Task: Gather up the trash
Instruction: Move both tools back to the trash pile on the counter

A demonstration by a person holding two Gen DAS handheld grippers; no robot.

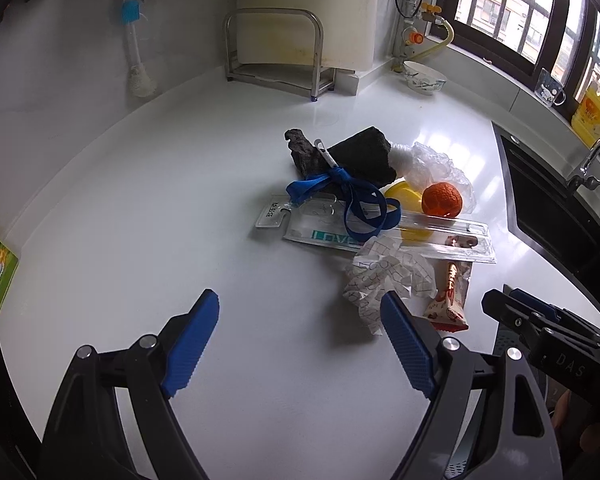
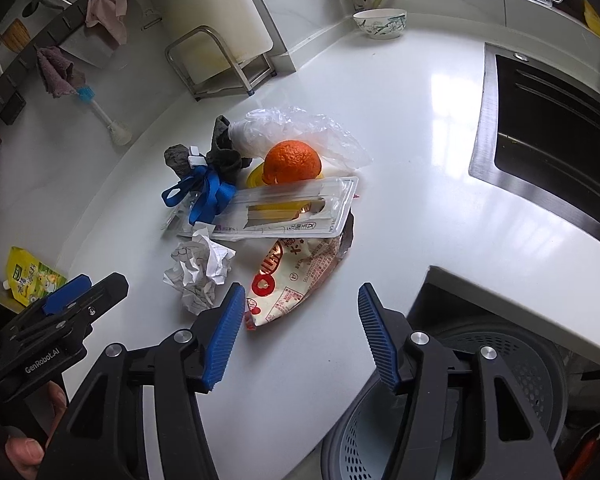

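Both grippers are hovering with fingers spread, grasping nothing: the left gripper (image 1: pixel 300 344) and the right gripper (image 2: pixel 302 332), over the white counter (image 2: pixel 420 168) near its front edge. The trash pile (image 2: pixel 260 200) is lying mid-counter, just beyond them, the crumpled paper (image 2: pixel 198 272) and snack wrapper (image 2: pixel 292 280) nearest the front edge.

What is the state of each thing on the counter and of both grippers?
Left gripper: open, empty.
Right gripper: open, empty.
Paper ball: crumpled, on the counter.
Snack wrapper: flattened, lying beside the paper ball.
Orange: whole, in the pile.
Blue ribbon: knotted.
Plastic bag: crumpled.
Bowl: upright.
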